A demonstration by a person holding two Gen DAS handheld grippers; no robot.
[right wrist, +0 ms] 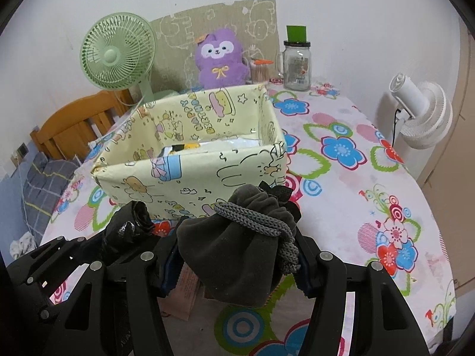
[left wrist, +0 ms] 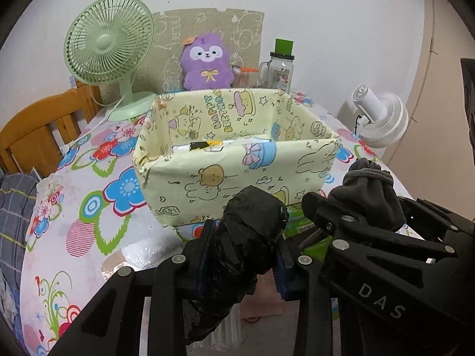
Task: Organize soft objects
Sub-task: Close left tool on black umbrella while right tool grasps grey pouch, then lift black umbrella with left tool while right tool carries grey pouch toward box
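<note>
The left gripper (left wrist: pixel 242 255) squeezes a black roll (left wrist: pixel 252 237) and the right gripper (right wrist: pixel 234 255) squeezes a grey pouch (right wrist: pixel 237 246), both held up just near the yellow box (left wrist: pixel 231 172), probably so they can drop in. The table (right wrist: pixel 341 192) has a flowery cloth, with a green fan (left wrist: pixel 108 44) and purple toy (left wrist: pixel 206 62) at the far wall.

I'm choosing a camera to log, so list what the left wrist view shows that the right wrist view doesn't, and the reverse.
Only the left wrist view shows the left gripper shut around the black plastic roll from close up.

Only the right wrist view shows the right gripper from behind, clamping the grey drawstring pouch, plus more bare tablecloth to the right.

Both show the yellow box, green fan, purple plush, jar and white fan.
</note>
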